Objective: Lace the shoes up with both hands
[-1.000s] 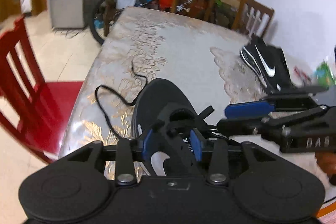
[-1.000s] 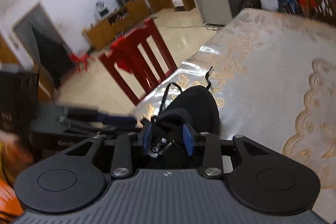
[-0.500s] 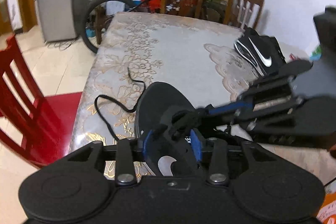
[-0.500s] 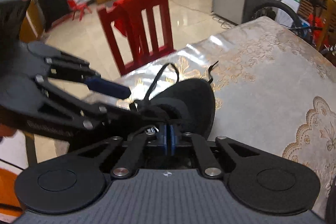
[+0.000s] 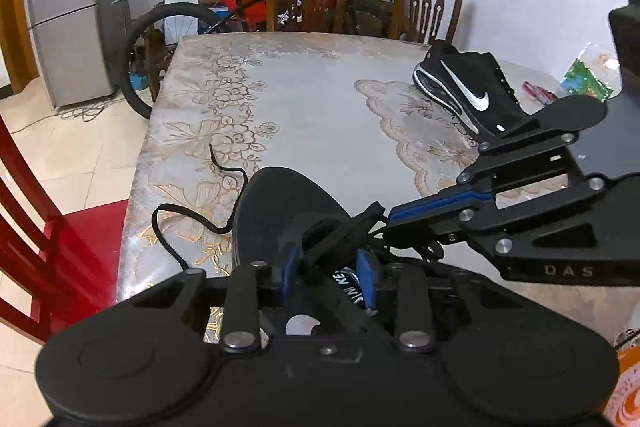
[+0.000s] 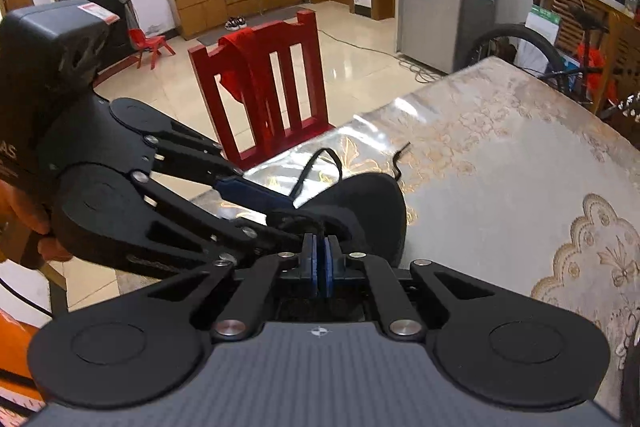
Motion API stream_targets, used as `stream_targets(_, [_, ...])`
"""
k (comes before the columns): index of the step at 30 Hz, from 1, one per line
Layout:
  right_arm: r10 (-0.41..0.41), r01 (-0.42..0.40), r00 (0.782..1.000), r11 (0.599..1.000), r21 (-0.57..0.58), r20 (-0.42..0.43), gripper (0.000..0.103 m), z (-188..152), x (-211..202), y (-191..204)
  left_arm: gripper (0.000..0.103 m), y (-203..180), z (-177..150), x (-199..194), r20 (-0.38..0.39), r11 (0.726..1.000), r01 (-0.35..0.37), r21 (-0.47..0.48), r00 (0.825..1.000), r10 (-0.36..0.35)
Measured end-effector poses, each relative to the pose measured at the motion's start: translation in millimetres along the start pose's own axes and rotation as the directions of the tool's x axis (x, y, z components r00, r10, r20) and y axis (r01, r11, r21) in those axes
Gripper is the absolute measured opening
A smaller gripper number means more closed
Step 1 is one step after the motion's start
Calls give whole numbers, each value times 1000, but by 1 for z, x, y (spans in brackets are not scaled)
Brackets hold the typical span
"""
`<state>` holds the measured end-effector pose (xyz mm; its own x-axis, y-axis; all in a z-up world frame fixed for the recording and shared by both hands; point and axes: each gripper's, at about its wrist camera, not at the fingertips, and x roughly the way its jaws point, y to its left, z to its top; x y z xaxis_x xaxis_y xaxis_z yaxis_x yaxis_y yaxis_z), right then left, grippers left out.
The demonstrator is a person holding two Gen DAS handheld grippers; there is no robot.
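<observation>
While your right gripper (image 6: 319, 264) pinches the lace (image 5: 192, 217), your left gripper (image 5: 328, 273) stands apart astride the shoe (image 5: 280, 203), toe at twelve o'clock.

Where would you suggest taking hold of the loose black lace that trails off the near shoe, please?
I would grip the loose lace where it loops flat on the tablecloth, just left of the near shoe, coming straight down from above. That stretch lies clear of the shoe and both grippers; the stiff tip beyond it is probably better kept free for threading.
</observation>
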<state>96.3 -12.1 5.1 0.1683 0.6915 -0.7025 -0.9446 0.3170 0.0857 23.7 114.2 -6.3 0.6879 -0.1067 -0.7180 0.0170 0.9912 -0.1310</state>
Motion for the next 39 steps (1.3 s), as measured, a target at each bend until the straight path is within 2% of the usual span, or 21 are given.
stream_targets(3, [-18,18,1000,1000,0,-4,5,0,2,2,30,7,-1,-5,21,1000,-5,-6,1000,5])
stream_targets(9, [-29,29,1000,999,21,-8,5,1,4,4,28,8,5,13,-16,998,13,55,1000,-12])
stream_targets(12, [-44,45,999,999,31,-13,5,0,6,8,22,7,5,15,-6,997,31,72,1000,-30])
stream_targets(15, [-70,71,997,997,43,-22,5,-2,7,10,13,14,3,8,9,995,90,40,996,-91])
stream_targets(16, [-78,79,997,995,53,-27,5,-3,8,10,8,17,3,8,13,996,87,30,996,-88])
stream_targets(18, [-93,96,995,992,78,-33,7,-5,10,10,5,20,3,10,27,999,48,5,998,-48])
stream_targets(19, [-101,104,994,990,96,-32,13,-4,10,10,3,21,4,12,37,999,33,-12,999,-33])
stream_targets(20, [-110,113,993,987,116,-31,24,-4,10,9,3,22,6,12,40,998,46,-31,998,-45])
stream_targets(22, [-114,115,993,982,147,-13,36,-3,9,10,1,24,11,8,56,995,80,-65,996,-76])
stream_targets(27, [-54,44,997,986,159,56,36,2,12,19,1,35,18,-21,133,985,130,-114,985,-115])
stream_targets(31, [-59,50,995,992,112,78,34,11,34,33,1,41,19,-26,129,981,145,-129,983,-128])
stream_targets(34, [-98,93,994,991,93,50,23,16,55,38,1,38,20,-27,129,982,145,-124,983,-129])
stream_targets(35, [-113,109,993,990,94,45,7,16,59,39,1,37,20,-27,129,983,142,-120,984,-126])
stream_targets(36, [-111,107,993,989,102,39,1,17,62,39,1,36,21,-27,131,984,138,-115,984,-122])
stream_targets(39, [-72,60,996,976,208,52,1,19,55,31,1,35,29,-32,156,984,150,-100,979,-134])
